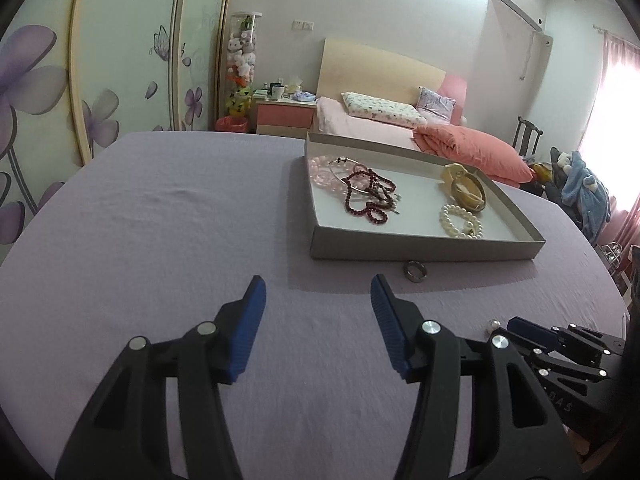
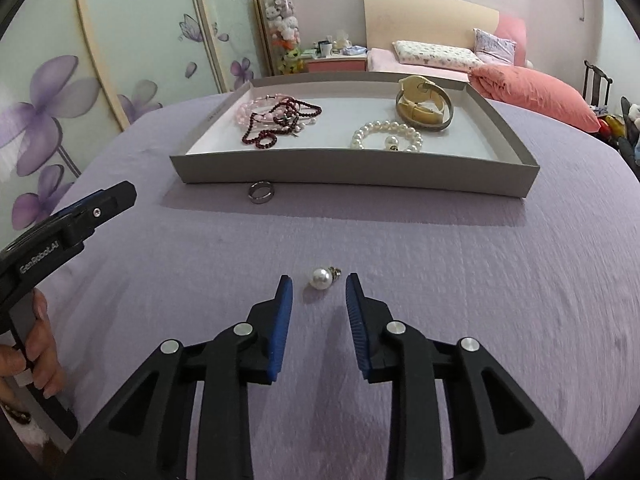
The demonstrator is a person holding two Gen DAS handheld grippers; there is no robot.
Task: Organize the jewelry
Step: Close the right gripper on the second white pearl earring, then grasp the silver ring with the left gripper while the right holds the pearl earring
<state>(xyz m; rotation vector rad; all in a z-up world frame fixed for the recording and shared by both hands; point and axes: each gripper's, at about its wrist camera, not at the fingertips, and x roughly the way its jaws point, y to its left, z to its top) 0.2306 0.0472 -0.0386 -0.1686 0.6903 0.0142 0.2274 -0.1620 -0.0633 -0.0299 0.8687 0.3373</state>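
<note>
Right wrist view shows the right gripper [image 2: 318,294] part-open, empty, its jaws flanking the pearl earring [image 2: 321,278] on the purple cloth [image 2: 440,280], short of the tray [image 2: 352,184]. Next comes pinching it squarely; the left gripper [image 1: 318,294] hovers open, empty.

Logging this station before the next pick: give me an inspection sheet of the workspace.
Surface: lilac cloth-covered table, wrinkled.
Job's things: shallow grey cardboard tray holding dark red bead strand, white pearl bracelet, tan bangle; silver metal ring and pearl earring on the cloth.
Clutter: nothing seen.
Grippers: left gripper open, empty; right gripper open, straddling earring.
Cables: nothing seen.
Surroundings: pink bed, floral wardrobe.
</note>
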